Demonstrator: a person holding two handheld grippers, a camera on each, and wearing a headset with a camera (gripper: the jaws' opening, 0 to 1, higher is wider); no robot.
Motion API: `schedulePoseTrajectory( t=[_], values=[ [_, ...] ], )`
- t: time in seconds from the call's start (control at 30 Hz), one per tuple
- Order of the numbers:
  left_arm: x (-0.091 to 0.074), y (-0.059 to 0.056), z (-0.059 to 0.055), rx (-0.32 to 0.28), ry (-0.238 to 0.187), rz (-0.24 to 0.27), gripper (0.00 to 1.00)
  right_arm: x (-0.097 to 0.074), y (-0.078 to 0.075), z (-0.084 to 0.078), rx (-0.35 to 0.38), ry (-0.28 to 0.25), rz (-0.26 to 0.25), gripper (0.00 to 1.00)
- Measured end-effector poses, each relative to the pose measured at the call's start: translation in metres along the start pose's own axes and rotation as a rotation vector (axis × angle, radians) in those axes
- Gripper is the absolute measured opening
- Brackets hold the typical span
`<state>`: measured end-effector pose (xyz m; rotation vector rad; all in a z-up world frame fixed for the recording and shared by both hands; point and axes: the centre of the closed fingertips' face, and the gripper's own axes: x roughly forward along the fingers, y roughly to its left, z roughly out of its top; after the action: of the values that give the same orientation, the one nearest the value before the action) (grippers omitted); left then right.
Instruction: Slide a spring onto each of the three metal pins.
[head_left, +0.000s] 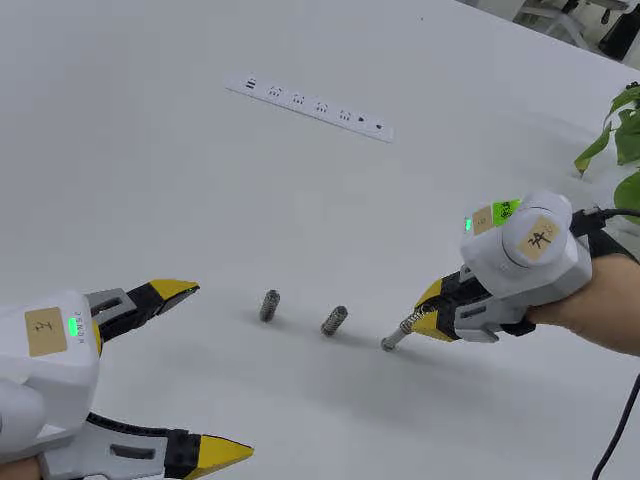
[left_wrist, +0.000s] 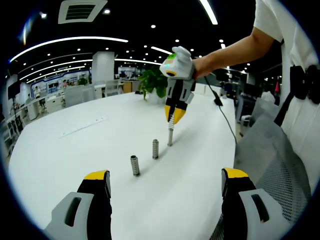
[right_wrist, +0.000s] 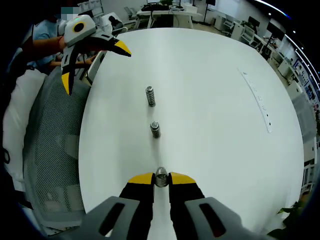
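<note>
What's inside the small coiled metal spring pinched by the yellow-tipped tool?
A thin grey metal pin enters the spring from below, standing on the white table. How far it reaches inside is hidden by the coils and the right gripper.

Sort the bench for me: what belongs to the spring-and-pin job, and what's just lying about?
Job in hand:
- end pin, already wearing a coil
- middle pin, likewise
- third pin
- spring, gripped in the right tongs at the third pin
- left tongs, open, holding nothing

Lying about:
- power strip
- potted plant
</note>
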<state>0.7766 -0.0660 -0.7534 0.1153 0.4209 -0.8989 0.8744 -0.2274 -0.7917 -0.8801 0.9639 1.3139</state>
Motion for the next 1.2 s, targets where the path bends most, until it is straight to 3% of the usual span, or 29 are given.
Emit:
schedulePoseTrajectory(
  t=[1.2],
  values=[
    [0.004,0.000,-0.005,-0.005,0.006,-0.009,0.92,0.041,0.004,-0.016,-0.031,0.033,-0.005,0.12]
  ],
)
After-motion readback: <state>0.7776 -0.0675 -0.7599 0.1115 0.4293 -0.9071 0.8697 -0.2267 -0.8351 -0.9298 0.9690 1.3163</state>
